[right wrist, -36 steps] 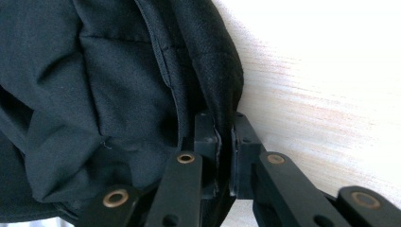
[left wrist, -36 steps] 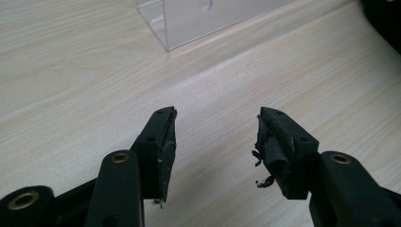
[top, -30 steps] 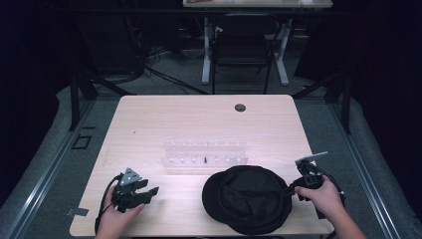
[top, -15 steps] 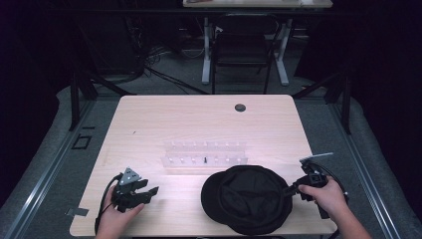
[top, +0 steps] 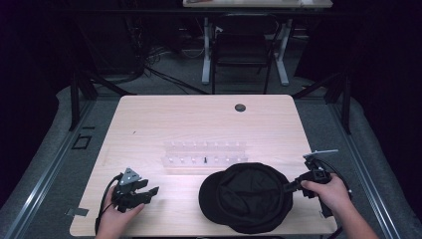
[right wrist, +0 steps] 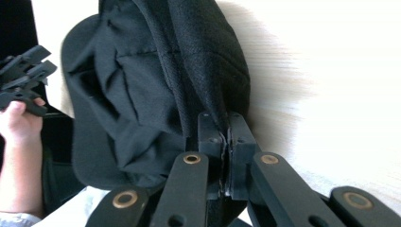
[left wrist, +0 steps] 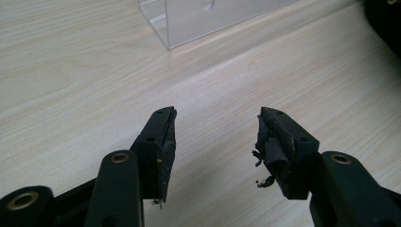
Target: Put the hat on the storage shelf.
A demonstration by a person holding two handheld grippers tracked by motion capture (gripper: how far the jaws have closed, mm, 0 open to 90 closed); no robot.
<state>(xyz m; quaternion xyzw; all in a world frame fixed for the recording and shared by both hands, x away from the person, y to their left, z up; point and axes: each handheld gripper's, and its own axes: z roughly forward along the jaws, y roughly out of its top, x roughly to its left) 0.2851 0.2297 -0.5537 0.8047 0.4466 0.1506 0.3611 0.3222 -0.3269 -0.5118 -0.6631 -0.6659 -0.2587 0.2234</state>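
A black cap [top: 246, 196] lies upside down near the table's front edge, right of centre. My right gripper [top: 288, 187] is shut on the cap's [right wrist: 142, 90] right rim, its jaws [right wrist: 226, 125] pinching the fabric. My left gripper [top: 149, 191] rests low at the front left with its jaws open and nothing between them [left wrist: 215, 135]. It is apart from the cap, with bare wood between them.
A clear plastic rack [top: 205, 154] with small pegs stands in the middle of the wooden table [top: 199, 119], just behind the cap; its corner [left wrist: 198, 19] lies ahead of the left gripper. A dark round grommet [top: 240, 107] sits at the back. A chair [top: 241, 50] stands beyond the table.
The right gripper has drawn slightly rightward and toward the front edge, holding the cap's rim. The cap shifted a little with it. The left gripper has stayed put.
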